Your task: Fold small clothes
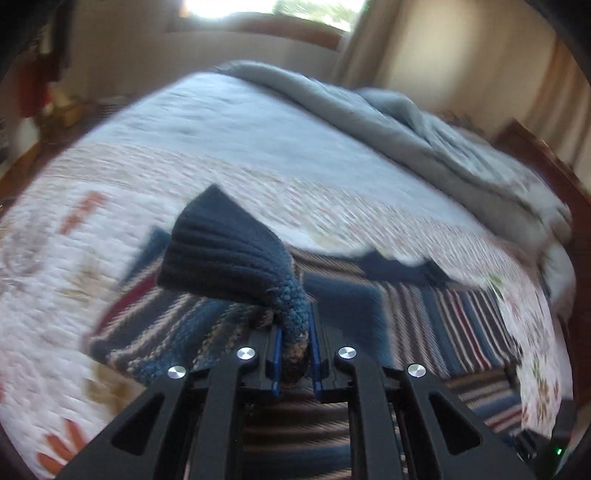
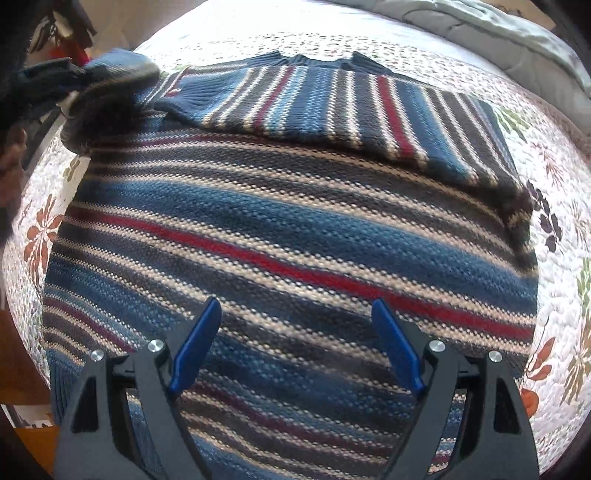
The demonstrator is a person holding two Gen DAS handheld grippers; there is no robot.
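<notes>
A knitted sweater (image 2: 295, 229) with navy, blue, red and cream stripes lies flat on the bed. One sleeve (image 2: 369, 110) is folded across its chest, below the navy collar (image 2: 314, 61). My left gripper (image 1: 295, 332) is shut on the other sleeve near its navy ribbed cuff (image 1: 221, 251) and holds it lifted above the sweater. In the right wrist view this raised sleeve (image 2: 114, 81) shows blurred at the upper left. My right gripper (image 2: 296, 306) hovers over the lower body of the sweater, open, with nothing between its blue pads (image 2: 195, 347).
The sweater rests on a white quilt (image 2: 554, 295) with a floral print. A crumpled grey blanket (image 1: 406, 129) lies along the far side of the bed, next to a wooden bed frame (image 1: 535, 147). Curtains and a bright window (image 1: 277, 11) stand behind.
</notes>
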